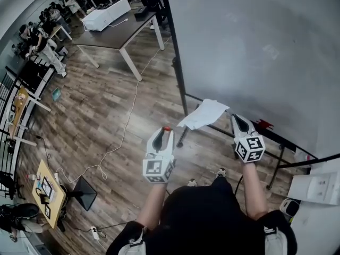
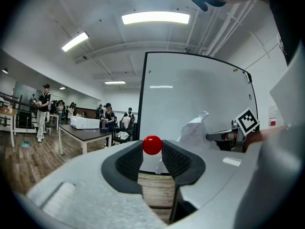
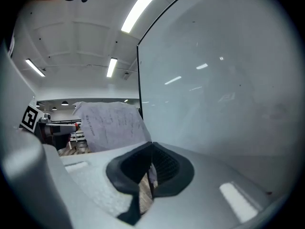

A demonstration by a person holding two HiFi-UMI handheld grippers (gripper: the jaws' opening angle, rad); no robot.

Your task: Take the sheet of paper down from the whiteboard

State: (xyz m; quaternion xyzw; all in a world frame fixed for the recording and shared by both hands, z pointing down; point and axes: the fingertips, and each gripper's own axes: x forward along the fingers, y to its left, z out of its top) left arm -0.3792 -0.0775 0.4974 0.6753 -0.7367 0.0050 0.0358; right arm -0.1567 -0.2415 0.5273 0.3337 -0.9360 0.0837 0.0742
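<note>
The sheet of paper (image 1: 203,113) hangs free of the whiteboard (image 1: 255,52), pinched by one edge in my right gripper (image 1: 233,119), which is shut on it. In the right gripper view the printed sheet (image 3: 110,124) rises leftward from the closed jaws of the right gripper (image 3: 151,149), with the whiteboard (image 3: 214,80) close on the right. My left gripper (image 1: 165,130) is shut on a small round red magnet (image 2: 152,145), held level to the left of the paper (image 2: 194,130). The left gripper view also shows the right gripper (image 2: 224,136) beside the whiteboard (image 2: 190,94).
The whiteboard's black stand (image 1: 180,89) and its tray rail run along the wooden floor below my hands. A dark table (image 1: 119,28) with a white box stands behind, with several people at the far left. A cable (image 1: 125,132) trails across the floor. A white cabinet (image 1: 319,187) sits at the right.
</note>
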